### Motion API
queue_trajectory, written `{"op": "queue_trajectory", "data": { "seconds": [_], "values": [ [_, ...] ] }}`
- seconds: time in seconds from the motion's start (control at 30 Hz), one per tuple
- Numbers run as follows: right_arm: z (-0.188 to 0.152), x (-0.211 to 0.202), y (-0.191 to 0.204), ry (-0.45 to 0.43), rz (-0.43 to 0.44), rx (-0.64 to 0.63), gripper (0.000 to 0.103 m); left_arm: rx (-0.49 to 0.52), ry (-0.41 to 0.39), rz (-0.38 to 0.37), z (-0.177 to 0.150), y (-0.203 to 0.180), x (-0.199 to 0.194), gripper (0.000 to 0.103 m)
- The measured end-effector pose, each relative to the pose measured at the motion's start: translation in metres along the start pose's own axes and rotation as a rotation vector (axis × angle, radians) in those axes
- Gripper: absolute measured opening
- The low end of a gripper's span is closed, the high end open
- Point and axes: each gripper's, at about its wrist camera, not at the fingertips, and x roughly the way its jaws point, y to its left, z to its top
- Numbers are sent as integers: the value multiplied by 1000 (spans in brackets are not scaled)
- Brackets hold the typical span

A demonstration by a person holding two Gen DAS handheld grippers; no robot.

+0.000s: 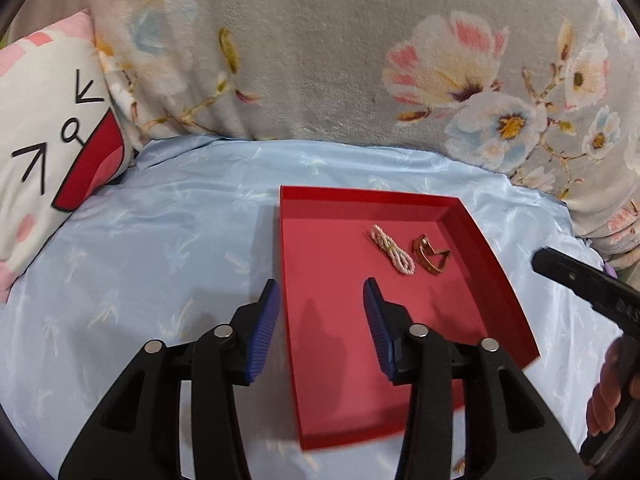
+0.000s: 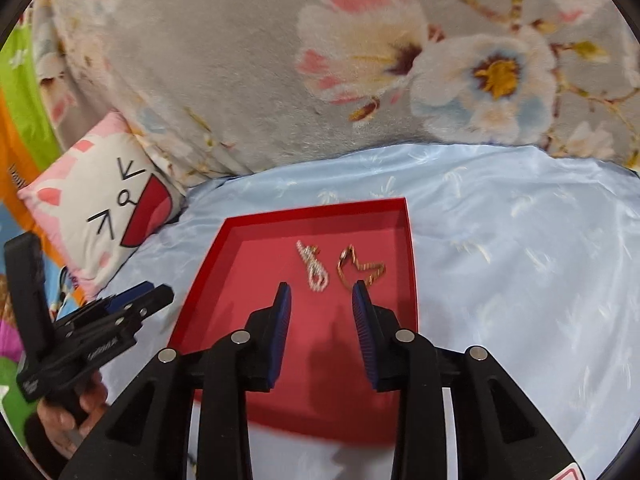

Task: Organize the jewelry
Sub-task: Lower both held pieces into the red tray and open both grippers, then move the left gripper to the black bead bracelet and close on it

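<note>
The left claw (image 1: pixel 320 286) pointed forward and downward with its blue pads parted and nothing between them. The right claw (image 2: pixel 320 290) angled down likewise, jaws apart and empty. A hand (image 2: pixel 76 408) gripped the left claw's handle.

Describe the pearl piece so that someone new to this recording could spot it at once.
Find the red tray lying on the pale blue sheet. Two pieces of jewelry lie side by side near the tray's far end. The pearl bracelet is the one on the left: a doubled strand of small whitish beads, unlike the gold chain beside it.
</note>
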Motion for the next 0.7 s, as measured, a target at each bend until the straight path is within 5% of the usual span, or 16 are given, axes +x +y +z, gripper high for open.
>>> {"op": "queue_trajectory", "data": {
  "seconds": [0.33, 0.7],
  "values": [
    [-122, -77, 31, 23, -76, -43, 36, 60, 4, 43, -86, -12, -73, 61],
    [-212, -98, 48, 105, -126, -53, 36, 10, 116, 69, -165, 3, -88, 62]
  ]
}}
